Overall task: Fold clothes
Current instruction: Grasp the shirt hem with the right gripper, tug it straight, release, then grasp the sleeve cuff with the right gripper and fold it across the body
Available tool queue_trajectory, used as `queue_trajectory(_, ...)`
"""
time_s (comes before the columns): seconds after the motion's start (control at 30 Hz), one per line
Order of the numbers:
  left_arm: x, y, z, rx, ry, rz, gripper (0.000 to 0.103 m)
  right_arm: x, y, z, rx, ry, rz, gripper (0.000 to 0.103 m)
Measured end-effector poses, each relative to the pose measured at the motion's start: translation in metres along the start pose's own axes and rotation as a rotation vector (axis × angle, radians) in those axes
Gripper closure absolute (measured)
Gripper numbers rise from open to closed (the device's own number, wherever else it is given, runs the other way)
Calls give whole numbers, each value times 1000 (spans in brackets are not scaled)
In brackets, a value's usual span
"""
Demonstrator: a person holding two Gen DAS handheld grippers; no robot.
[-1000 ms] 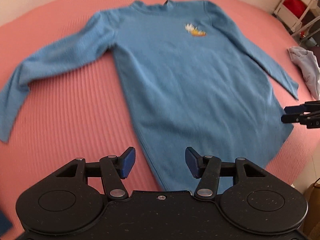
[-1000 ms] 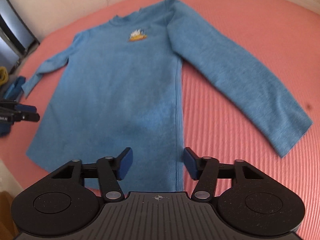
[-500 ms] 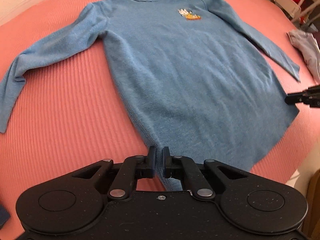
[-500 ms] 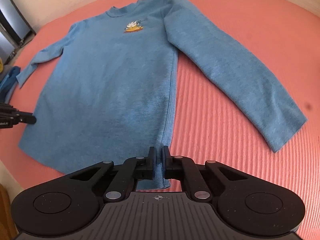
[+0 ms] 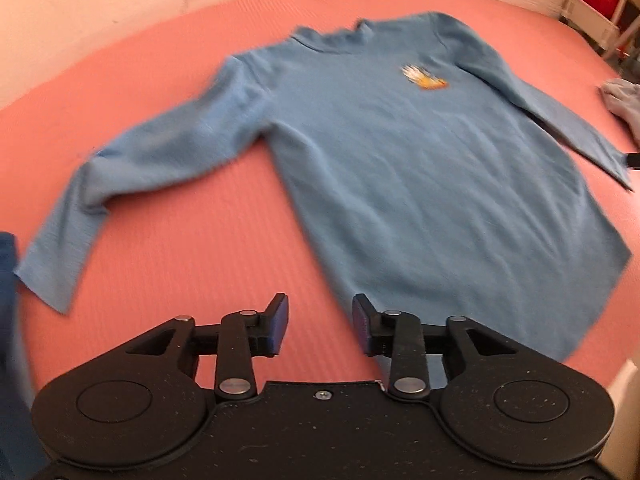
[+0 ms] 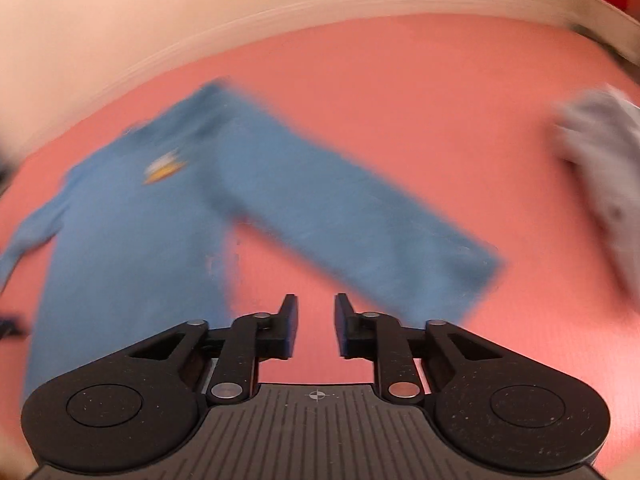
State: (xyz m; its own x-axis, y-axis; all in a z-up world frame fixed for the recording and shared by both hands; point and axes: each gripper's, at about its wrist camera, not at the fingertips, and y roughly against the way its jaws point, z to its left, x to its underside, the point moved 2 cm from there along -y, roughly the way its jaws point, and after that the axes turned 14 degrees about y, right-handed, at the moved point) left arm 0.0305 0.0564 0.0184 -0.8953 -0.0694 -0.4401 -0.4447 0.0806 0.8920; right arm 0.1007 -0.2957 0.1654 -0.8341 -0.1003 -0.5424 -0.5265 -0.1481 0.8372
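A blue long-sleeved sweater with a small yellow and white chest emblem lies flat, front up, on the pink mat. Its left sleeve stretches out to the left. My left gripper is open and empty, above the mat just left of the sweater's lower hem corner. In the blurred right wrist view the sweater lies at left and its right sleeve runs toward the right. My right gripper is open and empty above bare mat between body and sleeve cuff.
A grey garment lies on the mat at the right; it also shows in the right wrist view. A dark blue cloth sits at the left edge. A white shelf unit stands beyond the mat's far right corner.
Both grippers were shut at the sweater's lower hem corners half a second ago; now both are open and empty. The right gripper has swung right, toward the right sleeve. The left has shifted left.
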Motion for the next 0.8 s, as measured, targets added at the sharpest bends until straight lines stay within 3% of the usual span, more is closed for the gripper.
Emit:
queue_trajectory(0.1,-6,-6,-1,-18,27,-5,62,0,-2,-42,154,-104,-27,78)
queue_trajectory(0.17,-11,-6,-6,-23,3,-21,59,2,-7,-59,206,-141,-19,77)
queue_trajectory(0.37,-29,3,-17,-4,-8,-78,53,1,-25,-68,167,-167,2,71)
queue_trajectory(0.63,-36,-2,-19,13,19,-65,51,-5,-39,-49,163,-98,12,69)
queue_trajectory(0.73,-38,-2,-16,15,33,-62,51,-8,-41,-36,165,-39,14,86)
queue_trajectory(0.77,-38,-2,-15,16,38,-62,51,-8,-40,-36,147,-32,18,98)
queue_trajectory(0.8,-39,-3,-15,14,39,-62,51,-8,-37,-37,124,-31,22,100)
